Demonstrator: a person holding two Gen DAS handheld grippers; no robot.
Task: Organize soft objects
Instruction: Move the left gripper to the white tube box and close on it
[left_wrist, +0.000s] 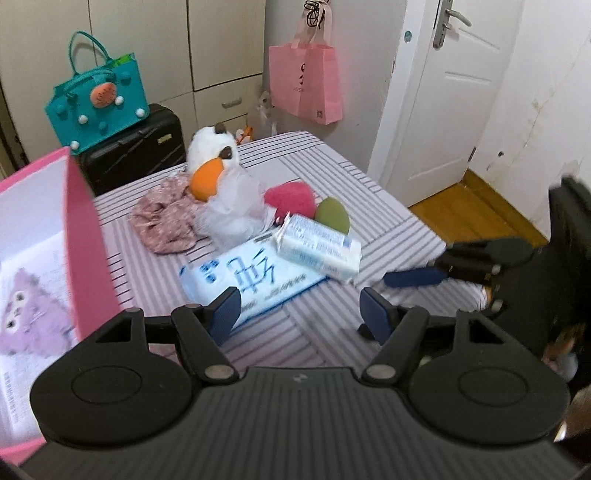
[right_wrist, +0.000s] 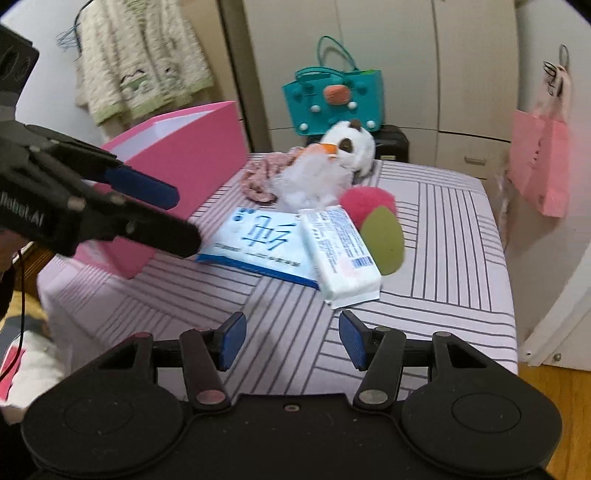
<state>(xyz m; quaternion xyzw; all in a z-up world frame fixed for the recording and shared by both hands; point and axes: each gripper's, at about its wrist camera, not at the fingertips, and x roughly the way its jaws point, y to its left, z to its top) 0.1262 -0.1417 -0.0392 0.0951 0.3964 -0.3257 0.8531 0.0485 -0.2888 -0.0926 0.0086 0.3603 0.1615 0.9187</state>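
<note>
Left hand-held gripper (left_wrist: 299, 312) jaws wide apart, empty, over the striped bed (left_wrist: 332, 325) near its front edge. Right hand-held gripper (right_wrist: 291, 339) likewise agape, holding nothing, bare sheet beneath it. Flat blue pack (right_wrist: 258, 236) mid-bed, long axis toward the pink box (right_wrist: 184, 155) at the left edge. White pack (right_wrist: 340, 251) overlaps it, long axis running front to back. Plush bird (right_wrist: 332, 162), pink ball (right_wrist: 365, 201), green egg (right_wrist: 384, 240) behind; right side open.

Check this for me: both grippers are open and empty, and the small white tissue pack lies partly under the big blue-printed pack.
Wrong in one respect: the small white tissue pack lies partly on top of the big blue-printed pack, as the right wrist view shows. The left gripper and right gripper are open and empty.
</note>
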